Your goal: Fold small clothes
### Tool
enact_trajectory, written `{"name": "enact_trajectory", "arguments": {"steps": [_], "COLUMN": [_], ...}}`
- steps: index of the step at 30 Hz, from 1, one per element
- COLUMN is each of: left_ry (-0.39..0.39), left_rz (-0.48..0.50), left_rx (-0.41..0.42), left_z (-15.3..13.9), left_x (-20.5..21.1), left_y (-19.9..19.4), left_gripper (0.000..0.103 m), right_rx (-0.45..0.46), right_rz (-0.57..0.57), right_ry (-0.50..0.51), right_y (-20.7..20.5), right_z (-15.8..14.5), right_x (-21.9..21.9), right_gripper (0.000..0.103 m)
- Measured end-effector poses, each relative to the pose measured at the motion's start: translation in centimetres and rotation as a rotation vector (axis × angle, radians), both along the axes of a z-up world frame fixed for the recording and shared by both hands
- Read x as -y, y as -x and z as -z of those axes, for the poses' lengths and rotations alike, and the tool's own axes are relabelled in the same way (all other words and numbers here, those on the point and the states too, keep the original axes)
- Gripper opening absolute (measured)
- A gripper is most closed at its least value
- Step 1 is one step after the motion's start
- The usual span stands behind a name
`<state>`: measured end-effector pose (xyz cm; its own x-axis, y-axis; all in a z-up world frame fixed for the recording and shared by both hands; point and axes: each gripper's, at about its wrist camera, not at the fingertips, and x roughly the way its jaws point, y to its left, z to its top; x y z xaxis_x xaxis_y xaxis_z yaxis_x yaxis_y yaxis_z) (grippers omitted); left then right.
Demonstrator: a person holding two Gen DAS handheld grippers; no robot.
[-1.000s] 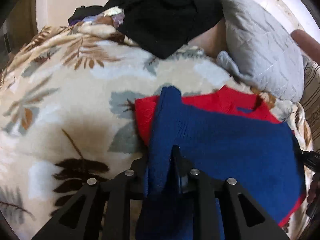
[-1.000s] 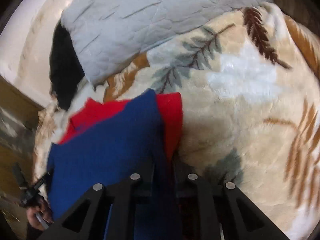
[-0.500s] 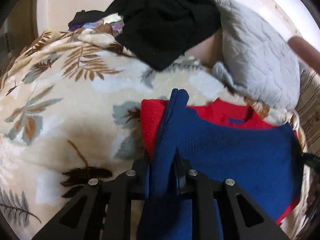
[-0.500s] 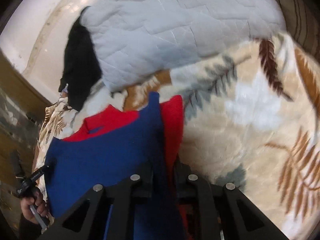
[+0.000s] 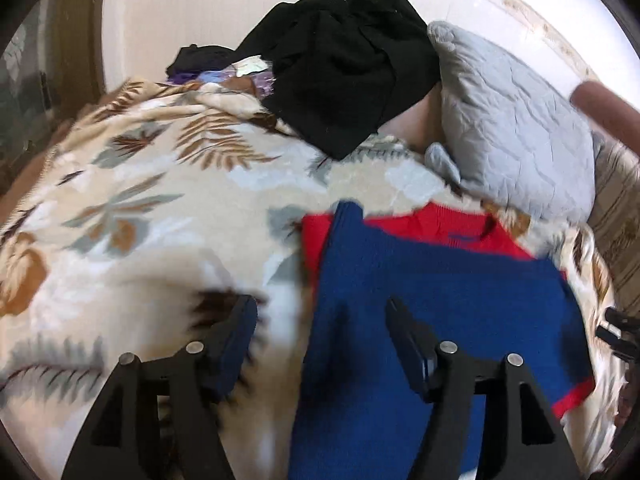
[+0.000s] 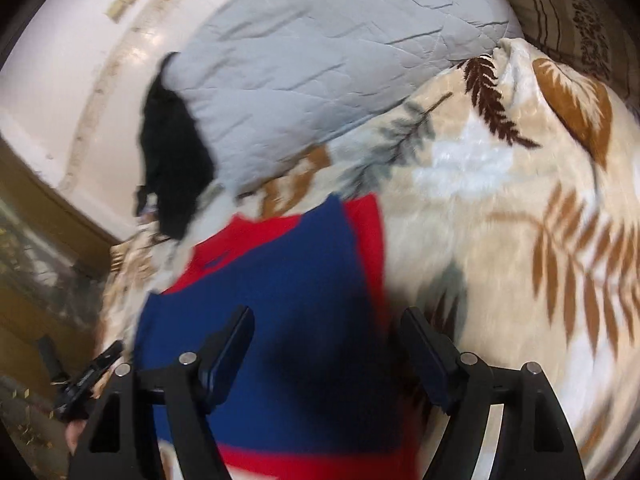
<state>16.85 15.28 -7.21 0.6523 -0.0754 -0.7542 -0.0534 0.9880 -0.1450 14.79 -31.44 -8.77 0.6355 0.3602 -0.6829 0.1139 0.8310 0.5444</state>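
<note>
Both sets of tongs have let go; half a second ago each was clenched on a raised blue edge of the sweater (image 5: 432, 292), and now the left tongs (image 5: 320, 320) and the right tongs (image 6: 326, 330) stand spread wide with nothing between their fingers; the blue fold that stood up between the fingers has dropped flat. The sweater lies on the leaf-patterned blanket (image 5: 160, 216), just in front of the grey pillow (image 5: 516, 128), its blue panel folded over so that red shows only along the pillow-side edge, down both sides and in a strip at the near hem; from the right wrist view the sweater (image 6: 280, 300) reads the same, with a red band along the side away from the black garment (image 6: 172, 168). That black garment (image 5: 344, 64) is heaped beside the pillow, touching it, well apart from the sweater; more dark and coloured cloth lies beyond it, too small to tell apart.

Judging from this, one fold has just been laid and released; the blue layer looks fairly flat, though the motion blur hides any wrinkles. The piece is still long toward the camera, so a further fold, likely bringing the near hem toward the pillow, seems to remain before it counts as done; the tongs would need a fresh grip on that hem. The plush blanket may drag on the knit and pull the layers askew.
</note>
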Motion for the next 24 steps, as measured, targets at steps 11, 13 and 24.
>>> {"name": "enact_trajectory", "arguments": {"steps": [11,13,24], "left_ry": [-0.004,0.001,-0.005], "left_rz": [-0.029,-0.026,-0.037], "left_rx": [-0.069,-0.072,-0.172], "left_z": [1.4,1.3,5.6], "left_x": [0.7,0.9,1.8], "left_y": [4.7,5.0,4.8], "left_gripper": [0.067,0.067,0.069], "right_rx": [-0.117,-0.104,-0.102], "right_rz": [0.034,0.064,0.164], "right_ry": [-0.274,-0.301,-0.302], "right_y": [8.4,7.8,4.1], "right_z": [4.8,4.9,5.4], "right_x": [-3.3,-3.3,-3.2], "right_gripper": [0.080,0.080,0.025]}}
